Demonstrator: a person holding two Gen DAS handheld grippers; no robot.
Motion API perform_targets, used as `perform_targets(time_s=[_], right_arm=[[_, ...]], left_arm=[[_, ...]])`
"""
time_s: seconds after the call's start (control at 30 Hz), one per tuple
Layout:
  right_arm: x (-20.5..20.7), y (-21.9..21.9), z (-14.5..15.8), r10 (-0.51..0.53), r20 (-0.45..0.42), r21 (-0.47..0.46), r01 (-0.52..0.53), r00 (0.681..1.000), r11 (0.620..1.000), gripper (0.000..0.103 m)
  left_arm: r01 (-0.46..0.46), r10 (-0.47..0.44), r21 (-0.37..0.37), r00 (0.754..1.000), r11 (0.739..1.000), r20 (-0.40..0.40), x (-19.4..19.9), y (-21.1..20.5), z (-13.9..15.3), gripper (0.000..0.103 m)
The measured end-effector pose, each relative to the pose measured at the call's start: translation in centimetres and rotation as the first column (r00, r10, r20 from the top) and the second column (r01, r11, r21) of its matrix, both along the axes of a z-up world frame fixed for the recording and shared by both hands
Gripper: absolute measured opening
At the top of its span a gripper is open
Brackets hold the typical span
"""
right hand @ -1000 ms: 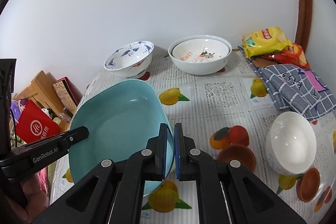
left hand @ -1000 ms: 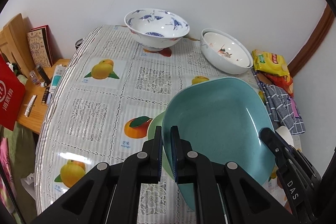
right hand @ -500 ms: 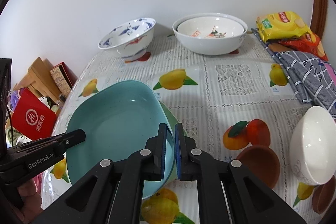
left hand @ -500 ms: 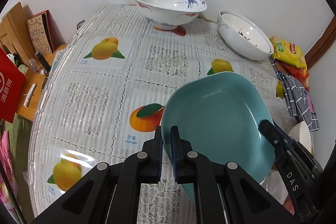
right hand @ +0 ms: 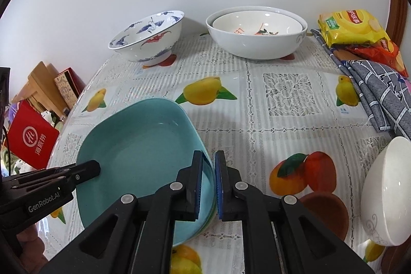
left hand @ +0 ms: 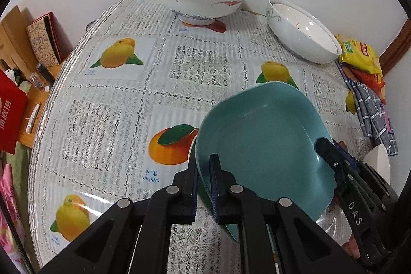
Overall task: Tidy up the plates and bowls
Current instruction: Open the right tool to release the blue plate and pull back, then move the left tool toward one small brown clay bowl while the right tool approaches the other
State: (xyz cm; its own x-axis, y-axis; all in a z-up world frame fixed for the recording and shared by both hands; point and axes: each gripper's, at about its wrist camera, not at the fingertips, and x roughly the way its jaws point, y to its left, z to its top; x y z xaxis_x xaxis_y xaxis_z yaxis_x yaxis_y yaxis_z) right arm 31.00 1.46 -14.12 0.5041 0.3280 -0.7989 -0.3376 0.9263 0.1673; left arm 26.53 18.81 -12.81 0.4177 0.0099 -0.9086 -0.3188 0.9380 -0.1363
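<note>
Left gripper pinches the near-left rim of the teal plate, fingers pressed tight. Right gripper straddles the opposite rim, jaws slightly parted, blue pads just off the edge. Plate rests on a pale green plate atop the fruit-print tablecloth.
</note>
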Motion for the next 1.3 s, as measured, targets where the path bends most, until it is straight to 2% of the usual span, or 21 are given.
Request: perform_targets(time_s=[0.13, 0.2, 0.4, 0.47, 0.5, 0.67, 0.7, 0.73, 0.93, 1.17, 1.3], right_arm=[[0.1, 0.0, -0.2, 0.009, 0.003, -0.011, -0.009, 1.000, 1.000, 0.011], [0.0, 0.3, -0.3, 0.023, 0.008, -0.045, -0.023, 1.000, 0.999, 0.011], [-0.8, 0.0, 0.0, 0.035, 0.024, -0.058, -0.033, 0.999, 0.998, 0.013], [-1.2, -0.3, 0.4, 0.031, 0.027, -0.057, -0.029, 0.999, 0.998, 0.015], [-1.5, -0.5, 0.6, 0.033, 0.028, -0.058, -0.031, 0.999, 0.998, 0.018], [-3.5, -2.0, 2.3, 0.014, 0.058, -0.064, -0.010, 0.998, 0.998, 0.024], [-3.9, -2.4, 2.6, 0.007, 0.063, -0.063, -0.003, 0.998, 0.998, 0.032], [-4.3, -2.9, 3.1, -0.004, 0.069, -0.061, 0.008, 0.998, 0.998, 0.040], [-7.5, -7.4, 6.4, -0.121, 0.155, -0.056, 0.131, 0.980, 0.990, 0.050], [-11.5, -14.3, 9.5, -0.243, 0.203, -0.043, 0.256, 0.949, 0.966, 0.055], [-13.9, -17.9, 10.4, -0.325, 0.225, -0.032, 0.340, 0.919, 0.940, 0.056]], left_arm=[[0.012, -0.012, 0.007, 1.000, 1.000, -0.002, -0.1, -0.2, -0.1, 0.010], [0.018, -0.017, 0.006, 1.000, 1.000, -0.005, -0.2, -0.3, 0.0, 0.010], [0.033, -0.033, -0.002, 0.999, 0.999, -0.017, -1.0, -0.7, 0.5, 0.018], [0.036, -0.036, 0.013, 0.999, 0.999, -0.015, -1.5, -1.0, 0.9, 0.032], [0.035, -0.035, 0.022, 0.999, 0.999, -0.011, -1.8, -1.1, 1.1, 0.035], [0.035, -0.036, 0.013, 0.999, 0.999, 0.005, -3.3, -1.5, 2.1, 0.036], [0.038, -0.038, 0.011, 0.999, 0.999, 0.008, -3.6, -1.7, 2.3, 0.036], [0.041, -0.041, 0.009, 0.999, 0.999, 0.012, -3.9, -1.8, 2.6, 0.036], [0.070, -0.070, 0.002, 0.995, 0.998, 0.072, -6.1, -3.8, 5.0, 0.036], [0.129, -0.128, 0.002, 0.980, 0.992, 0.150, -8.5, -8.1, 7.8, 0.036], [0.170, -0.163, -0.020, 0.971, 0.985, 0.176, -9.8, -10.4, 9.0, 0.036]])
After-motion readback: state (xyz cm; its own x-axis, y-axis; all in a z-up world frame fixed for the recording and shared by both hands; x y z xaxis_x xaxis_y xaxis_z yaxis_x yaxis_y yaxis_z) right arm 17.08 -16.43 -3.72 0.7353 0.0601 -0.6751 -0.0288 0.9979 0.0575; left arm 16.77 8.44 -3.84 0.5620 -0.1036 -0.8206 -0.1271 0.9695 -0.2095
